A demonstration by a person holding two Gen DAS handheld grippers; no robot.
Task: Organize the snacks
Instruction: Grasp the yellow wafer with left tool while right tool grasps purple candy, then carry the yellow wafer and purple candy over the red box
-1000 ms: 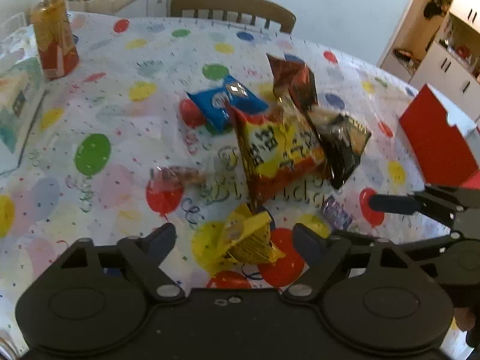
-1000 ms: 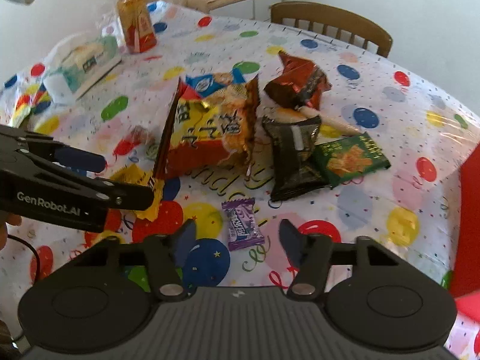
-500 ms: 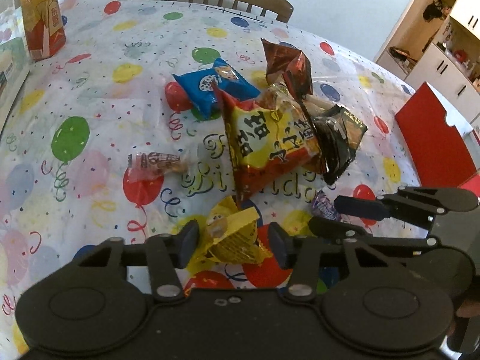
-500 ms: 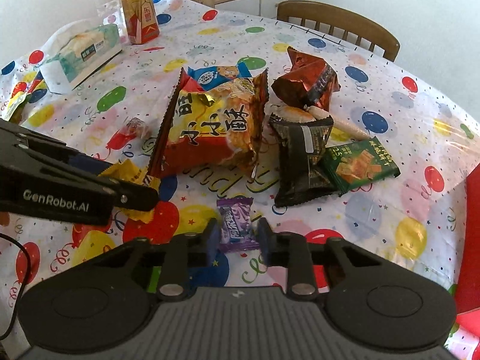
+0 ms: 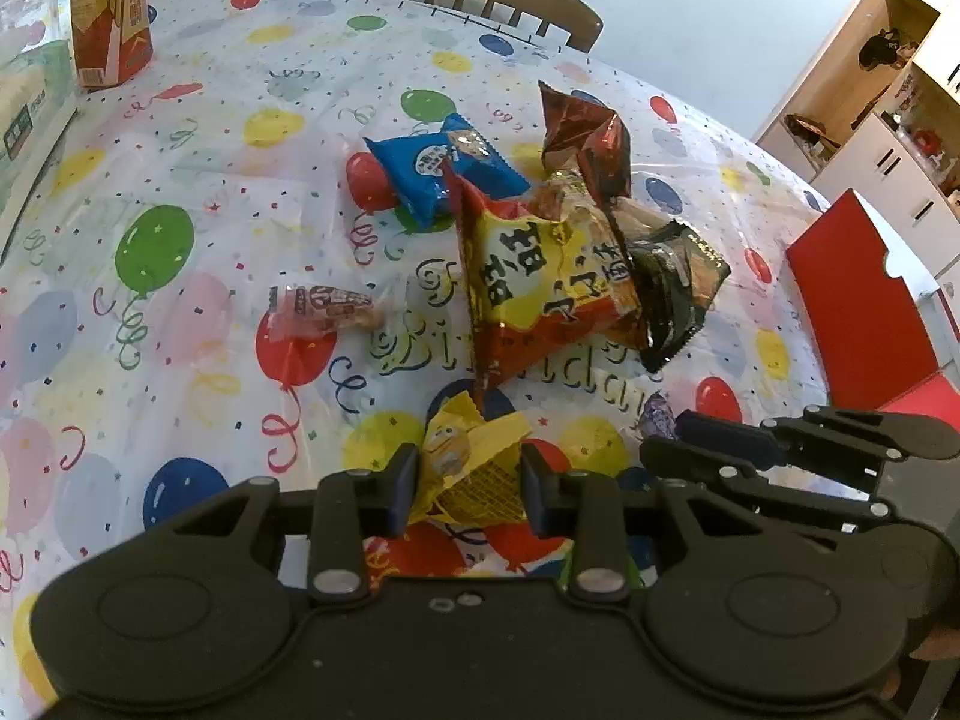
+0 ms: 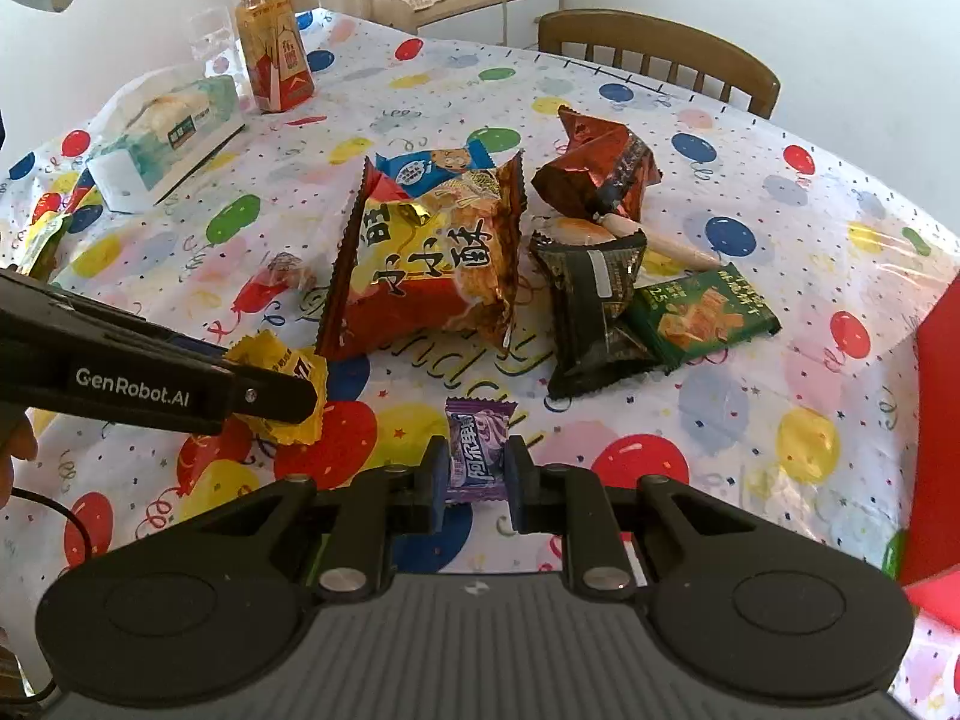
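On the balloon-print tablecloth (image 5: 180, 138), my left gripper (image 5: 469, 483) is shut on a small yellow snack packet (image 5: 480, 438), both pads pressed against its crumpled wrapper. The right wrist view shows the same yellow packet (image 6: 282, 360) at the left fingertips (image 6: 270, 396). My right gripper (image 6: 478, 480) has its jaws closing on a purple candy (image 6: 474, 432), with the pads touching both sides of it. Beyond them lies a pile: a big red-and-yellow chip bag (image 6: 432, 276), a blue packet (image 5: 444, 168), a brown-red bag (image 6: 600, 174), a black packet (image 6: 594, 312) and a green packet (image 6: 702, 312).
A small clear-wrapped snack (image 5: 324, 306) lies alone left of the pile. A red box (image 5: 858, 306) stands at the table's right edge. A drink bottle (image 6: 273, 54) and a tissue pack (image 6: 162, 132) sit at the far left. A wooden chair (image 6: 660, 54) stands behind the table.
Both grippers went from wide apart to closed, the left onto the yellow packet and the right onto the purple candy. Neither hand has shifted much.
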